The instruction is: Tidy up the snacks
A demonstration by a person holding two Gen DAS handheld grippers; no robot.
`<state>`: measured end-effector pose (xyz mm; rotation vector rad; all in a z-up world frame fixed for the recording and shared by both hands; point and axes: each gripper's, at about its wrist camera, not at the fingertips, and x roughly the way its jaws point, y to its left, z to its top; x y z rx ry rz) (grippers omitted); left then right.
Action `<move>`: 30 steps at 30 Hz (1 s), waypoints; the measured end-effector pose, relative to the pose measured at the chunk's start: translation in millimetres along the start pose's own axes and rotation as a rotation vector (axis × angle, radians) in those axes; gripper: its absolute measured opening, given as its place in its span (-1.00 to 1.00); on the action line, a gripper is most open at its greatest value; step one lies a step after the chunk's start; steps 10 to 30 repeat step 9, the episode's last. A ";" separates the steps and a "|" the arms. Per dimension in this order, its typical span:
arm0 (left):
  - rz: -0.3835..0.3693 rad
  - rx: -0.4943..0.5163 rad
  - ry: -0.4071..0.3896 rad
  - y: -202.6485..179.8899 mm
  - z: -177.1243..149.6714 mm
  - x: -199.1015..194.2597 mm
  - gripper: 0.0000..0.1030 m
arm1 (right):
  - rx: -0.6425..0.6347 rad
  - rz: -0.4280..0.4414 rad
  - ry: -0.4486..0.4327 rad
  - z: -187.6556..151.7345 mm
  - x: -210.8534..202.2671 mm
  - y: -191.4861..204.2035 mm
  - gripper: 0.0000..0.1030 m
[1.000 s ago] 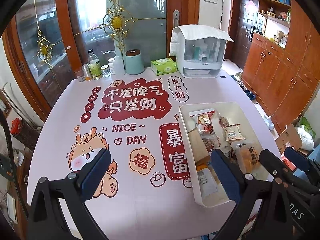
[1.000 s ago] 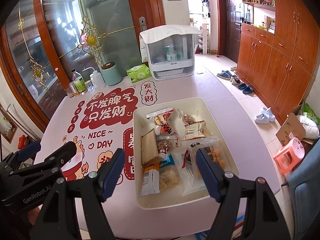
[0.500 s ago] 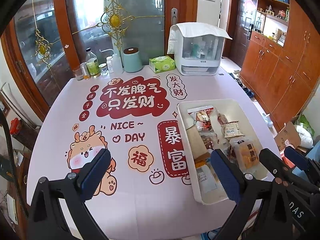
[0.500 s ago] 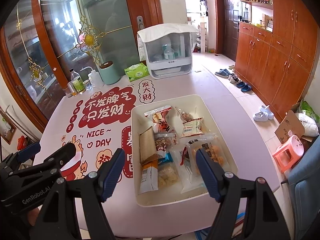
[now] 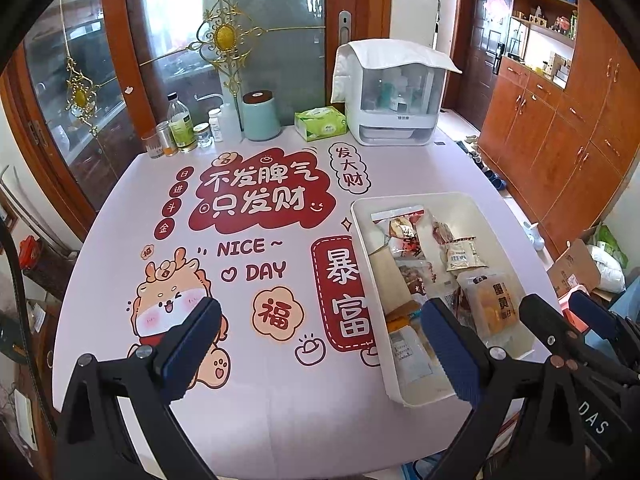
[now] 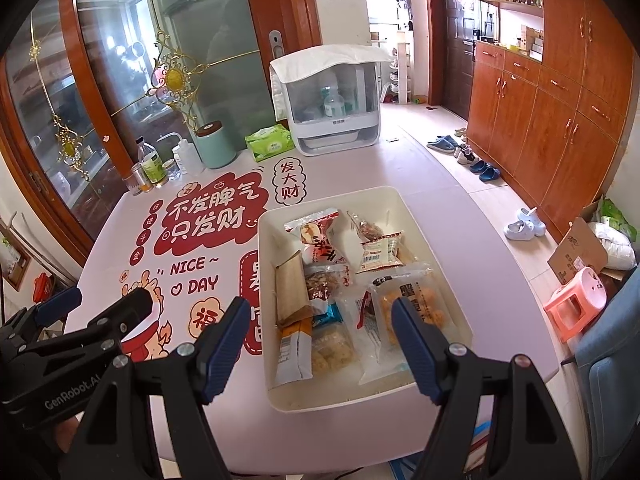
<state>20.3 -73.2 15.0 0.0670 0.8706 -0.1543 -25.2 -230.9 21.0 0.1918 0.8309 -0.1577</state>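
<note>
Hovering above the near edge of the pink printed desk (image 5: 256,400), both jaws spread wide and empty: left gripper (image 5: 320,348) with blue-padded black fingers, nothing between them, nothing touched. Likewise the right gripper (image 6: 320,344), jaws well apart, gripping nothing, poised over the near end of the cream rectangular plastic tray (image 6: 332,400) without contact. Resting on the desk's right half, the tray (image 5: 394,384) full of wrapped snacks: a clear packet of orange puffs (image 6: 416,300) just beyond the right gripper's right finger, a tan paper-wrapped bar (image 6: 290,284) along the tray's left wall, a red-and-white packet (image 6: 316,236) at the far end. Seen from the left wrist, tray lying ahead and right of the left gripper. Standing along the desk's far edge, well apart: a mint cylindrical canister (image 5: 261,117), a green tissue pack (image 5: 320,123), a white plastic cabinet (image 5: 394,96).
</note>
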 end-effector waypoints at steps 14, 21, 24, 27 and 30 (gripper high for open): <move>0.002 -0.002 0.002 -1.4 0.7 0.2 0.94 | 0.003 -0.003 0.002 0.1 0.0 -1.3 0.43; 0.002 -0.002 0.002 -1.4 0.7 0.2 0.94 | 0.003 -0.003 0.002 0.1 0.0 -1.3 0.43; 0.002 -0.002 0.002 -1.4 0.7 0.2 0.94 | 0.003 -0.003 0.002 0.1 0.0 -1.3 0.43; 0.002 -0.002 0.002 -1.4 0.7 0.2 0.94 | 0.003 -0.003 0.002 0.1 0.0 -1.3 0.43; 0.002 -0.002 0.002 -1.4 0.7 0.2 0.94 | 0.003 -0.003 0.002 0.1 0.0 -1.3 0.43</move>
